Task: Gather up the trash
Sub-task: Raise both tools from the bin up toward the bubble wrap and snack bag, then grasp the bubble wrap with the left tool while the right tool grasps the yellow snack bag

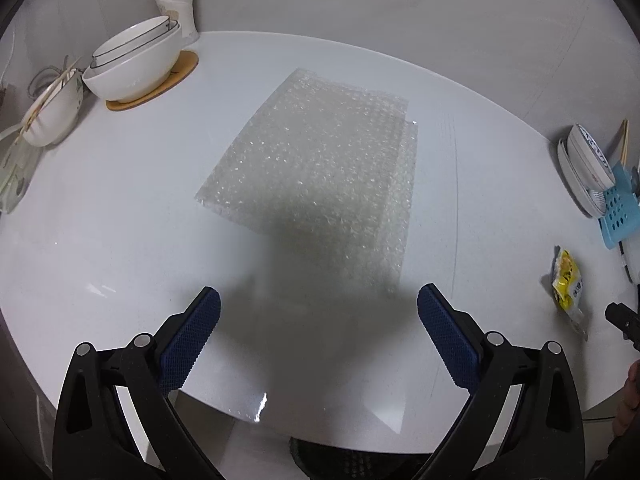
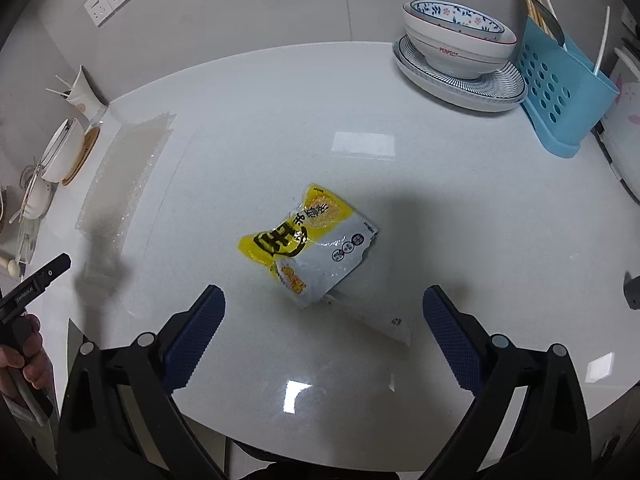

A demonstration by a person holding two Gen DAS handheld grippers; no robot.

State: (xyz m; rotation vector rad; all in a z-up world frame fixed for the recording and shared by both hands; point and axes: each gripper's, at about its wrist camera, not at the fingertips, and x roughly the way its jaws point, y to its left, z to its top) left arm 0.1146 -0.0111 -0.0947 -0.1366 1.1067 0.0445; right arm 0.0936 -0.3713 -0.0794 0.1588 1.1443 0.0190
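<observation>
A sheet of clear bubble wrap lies flat on the white table, just ahead of my left gripper, which is open with nothing between its blue pads. The same bubble wrap shows at the left in the right wrist view. A yellow and white snack wrapper lies crumpled in front of my right gripper, which is open and empty. That wrapper also appears at the far right of the left wrist view.
Stacked white bowls on a wooden coaster and a paper cup stand at the back left. A patterned bowl on plates and a blue utensil rack stand at the back right. The table's front edge is close below both grippers.
</observation>
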